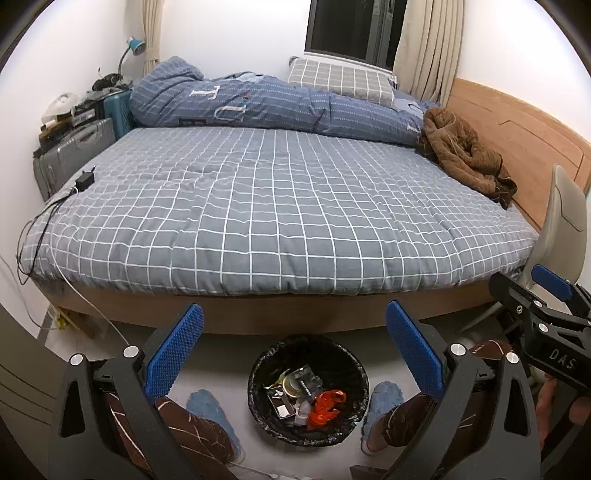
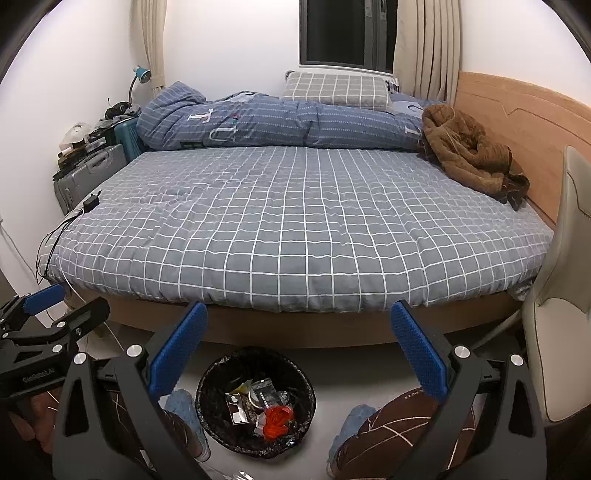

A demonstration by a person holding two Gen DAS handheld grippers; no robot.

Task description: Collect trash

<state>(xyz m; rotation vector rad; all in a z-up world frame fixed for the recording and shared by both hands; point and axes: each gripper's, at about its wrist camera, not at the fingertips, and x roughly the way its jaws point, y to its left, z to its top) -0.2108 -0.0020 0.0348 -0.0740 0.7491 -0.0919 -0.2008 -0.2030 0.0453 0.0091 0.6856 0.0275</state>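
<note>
Room, left wrist view: bed with a grey checked cover fills the middle, a wooden headboard at its right end and a dark window behind it.
On the bed: rolled blue duvet along the far side, checked pillow behind it, brown jacket by the headboard, black charger near the left edge.
Trash bin: black-lined bin on the floor just before the bed's near edge, between the person's two blue slippers.
Trash: red wrapper and other scraps lie inside the bin.
Left gripper: blue-padded fingers spread wide, nothing between them, raised over the bin.
Right gripper: seen at the right, beside the bed's foot corner; finger state cannot be told here.

Room, right wrist view: same bed, with suitcases beyond its left end and a beige chair at its right.
Trash bin: bin before the bed's near edge, red wrapper inside.
Right gripper: fingers released and wide apart, empty.
Left gripper: at the left, below the bed's corner.
</note>
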